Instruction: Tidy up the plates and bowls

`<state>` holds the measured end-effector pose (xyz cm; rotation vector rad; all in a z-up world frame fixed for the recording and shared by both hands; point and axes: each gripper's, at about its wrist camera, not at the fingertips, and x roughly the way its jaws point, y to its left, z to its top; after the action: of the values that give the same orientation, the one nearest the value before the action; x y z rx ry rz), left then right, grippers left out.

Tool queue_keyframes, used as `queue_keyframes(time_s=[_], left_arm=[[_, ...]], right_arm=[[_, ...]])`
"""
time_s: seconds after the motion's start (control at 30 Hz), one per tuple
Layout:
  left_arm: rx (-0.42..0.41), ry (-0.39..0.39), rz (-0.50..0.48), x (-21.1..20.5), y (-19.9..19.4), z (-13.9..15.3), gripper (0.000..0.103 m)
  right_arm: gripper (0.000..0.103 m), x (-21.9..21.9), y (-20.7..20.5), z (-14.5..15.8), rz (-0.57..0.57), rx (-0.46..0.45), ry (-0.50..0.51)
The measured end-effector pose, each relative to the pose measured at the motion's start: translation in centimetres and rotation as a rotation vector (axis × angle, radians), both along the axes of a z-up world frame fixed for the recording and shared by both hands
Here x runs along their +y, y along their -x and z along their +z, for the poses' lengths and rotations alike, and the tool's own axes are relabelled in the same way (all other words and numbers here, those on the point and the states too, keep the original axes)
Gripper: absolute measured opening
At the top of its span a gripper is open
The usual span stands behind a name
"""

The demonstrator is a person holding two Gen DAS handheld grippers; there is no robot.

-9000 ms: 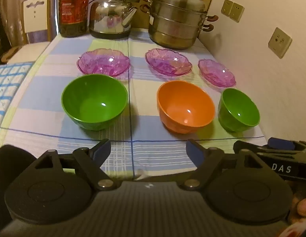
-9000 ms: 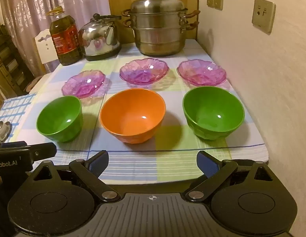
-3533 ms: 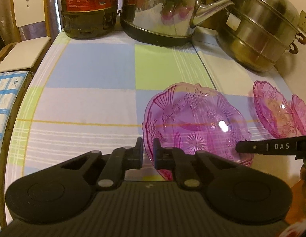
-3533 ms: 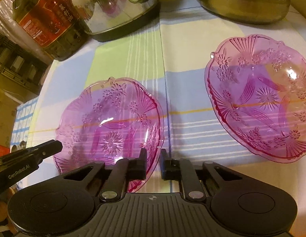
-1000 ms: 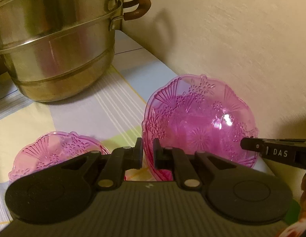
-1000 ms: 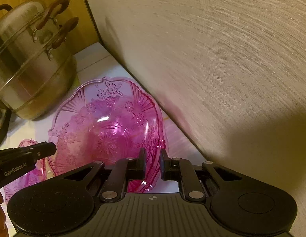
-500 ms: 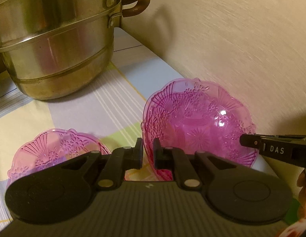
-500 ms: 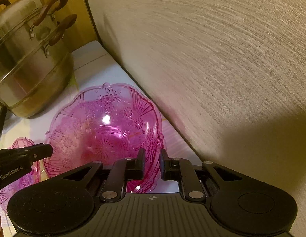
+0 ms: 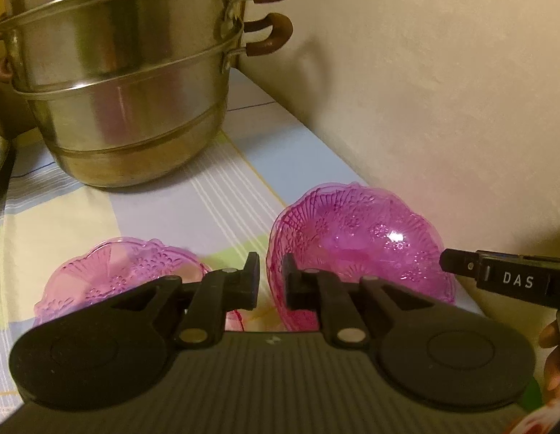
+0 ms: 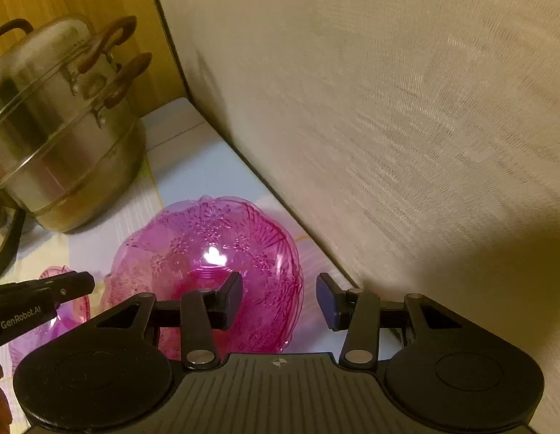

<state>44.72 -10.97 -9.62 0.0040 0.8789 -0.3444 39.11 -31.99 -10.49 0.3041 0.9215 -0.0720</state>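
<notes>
A pink glass plate (image 9: 359,246) lies on the checked cloth close to the wall; its deep colour and doubled rim suggest another plate nested under it. My left gripper (image 9: 270,282) has the plate's left rim between its jaws, which are opening, and a thin gap shows beside the rim. In the right wrist view the same plate (image 10: 207,253) has its right rim between the parted fingers of my right gripper (image 10: 280,302), whose jaws are opening and no longer touch it. A second pink plate (image 9: 117,271) lies alone to the left.
A tall steel steamer pot (image 9: 117,90) with brown handles stands behind the plates. The beige wall (image 9: 442,108) runs right along the table's right edge. The black base of a kettle (image 9: 1,181) shows at far left. A person's fingers (image 9: 554,343) hold the right gripper.
The held plate has sunk from a tilt to lie flat by the wall. The right jaws have sprung apart off its rim. The left jaws have parted slightly.
</notes>
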Motion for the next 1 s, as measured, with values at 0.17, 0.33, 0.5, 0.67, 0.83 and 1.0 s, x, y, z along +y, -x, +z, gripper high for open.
queue_keyframes(time_s=[0.17, 0.33, 0.5, 0.67, 0.83, 1.0], left_arm=[[-0.009, 0.018, 0.022, 1.4, 1.5, 1.8, 0.018], [-0.017, 0.019, 0.042, 2.8, 3.1, 3.5, 0.02], [-0.025, 0.012, 0.071, 4.7, 5.0, 5.1, 0.032], [-0.037, 0.005, 0.105, 7.2, 6.7, 6.4, 0.04], [-0.04, -0.007, 0.163, 10.8, 7.8, 6.9, 0.044], [-0.03, -0.019, 0.218, 14.3, 8.2, 6.5, 0.05]], right_arm=[[0.046, 0.6, 1.3, 1.6, 0.014, -0.012, -0.005], [0.046, 1.6, 3.2, 3.6, 0.049, -0.015, -0.025], [0.046, 3.3, 5.2, 5.1, 0.082, -0.028, -0.029], [0.046, 5.1, 6.4, 5.9, 0.116, -0.032, -0.047], [0.046, 6.9, 7.1, 6.7, 0.145, -0.032, -0.064], [0.046, 8.8, 7.2, 6.6, 0.182, -0.02, -0.086]])
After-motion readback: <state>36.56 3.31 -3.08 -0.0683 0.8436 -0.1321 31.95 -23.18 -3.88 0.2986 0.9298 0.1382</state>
